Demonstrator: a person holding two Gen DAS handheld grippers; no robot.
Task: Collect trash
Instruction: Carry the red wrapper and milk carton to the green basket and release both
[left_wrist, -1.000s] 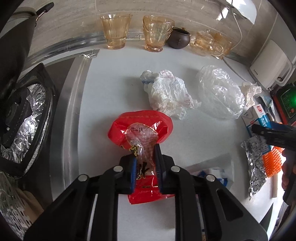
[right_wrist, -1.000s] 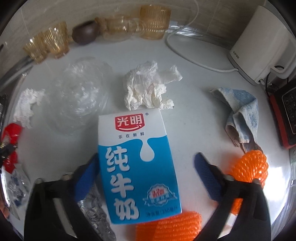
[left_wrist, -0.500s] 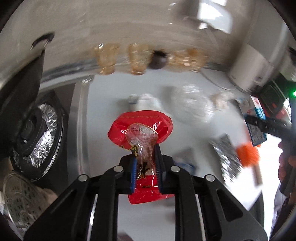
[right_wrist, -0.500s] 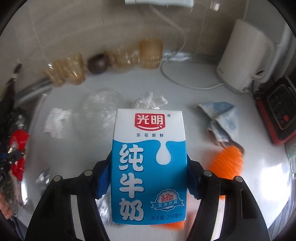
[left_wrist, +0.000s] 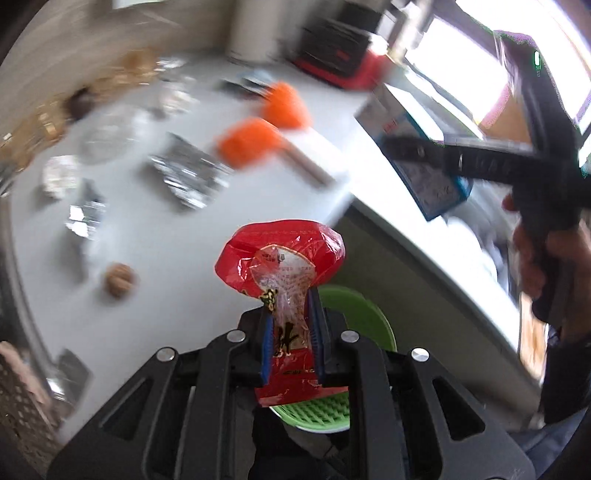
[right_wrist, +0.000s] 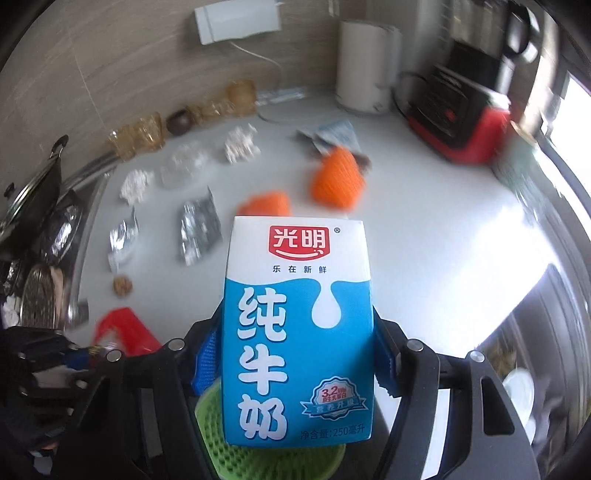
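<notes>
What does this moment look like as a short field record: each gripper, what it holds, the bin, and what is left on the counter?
left gripper: shut on red snack bag, held above the green basket
right gripper: shut on milk carton, upright, over the same basket
green basket: below the counter edge, contents hidden
counter: two orange foam nets, foil wrappers, crumpled tissue, clear plastic, walnut
image quality: left view motion-blurred

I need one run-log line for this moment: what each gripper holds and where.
left gripper: shut on red snack bag | right gripper: shut on milk carton | both above green basket | other trash on counter
</notes>
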